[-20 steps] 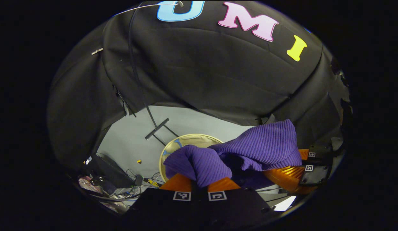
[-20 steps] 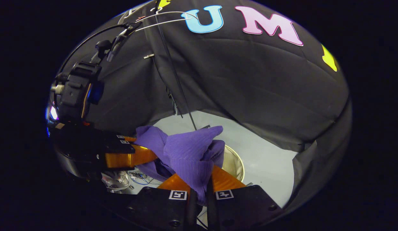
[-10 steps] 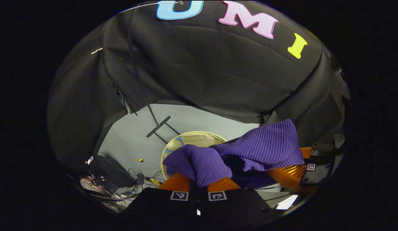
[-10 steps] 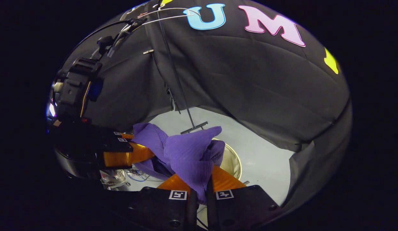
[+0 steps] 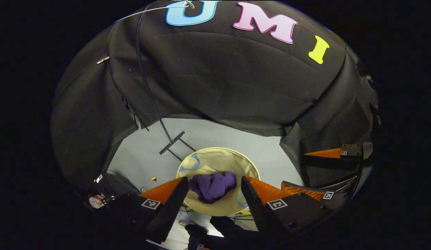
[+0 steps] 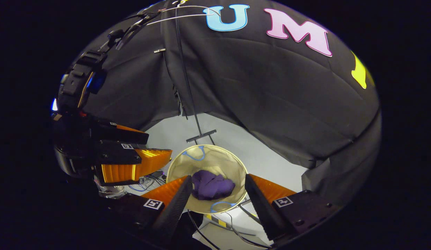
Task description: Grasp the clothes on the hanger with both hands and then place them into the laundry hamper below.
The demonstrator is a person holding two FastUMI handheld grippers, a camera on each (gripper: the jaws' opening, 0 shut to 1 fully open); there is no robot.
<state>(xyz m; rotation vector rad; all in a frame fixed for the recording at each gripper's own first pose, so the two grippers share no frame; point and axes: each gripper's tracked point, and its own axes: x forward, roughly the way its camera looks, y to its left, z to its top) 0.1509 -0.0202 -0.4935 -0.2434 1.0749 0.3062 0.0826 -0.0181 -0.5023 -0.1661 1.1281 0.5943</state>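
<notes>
My left gripper (image 5: 212,189) and right gripper (image 6: 218,187) both hang with fingers spread wide, empty. Below, the purple garment (image 6: 212,187) lies bunched inside the hamper (image 6: 206,152). I judge placement done; next I withdraw.

Purple ribbed-knit cloth garment (image 5: 212,185) lies matt in the cream fabric hamper (image 5: 215,161) — thin wire hanger (image 6: 182,15) gleams metallic.
</notes>
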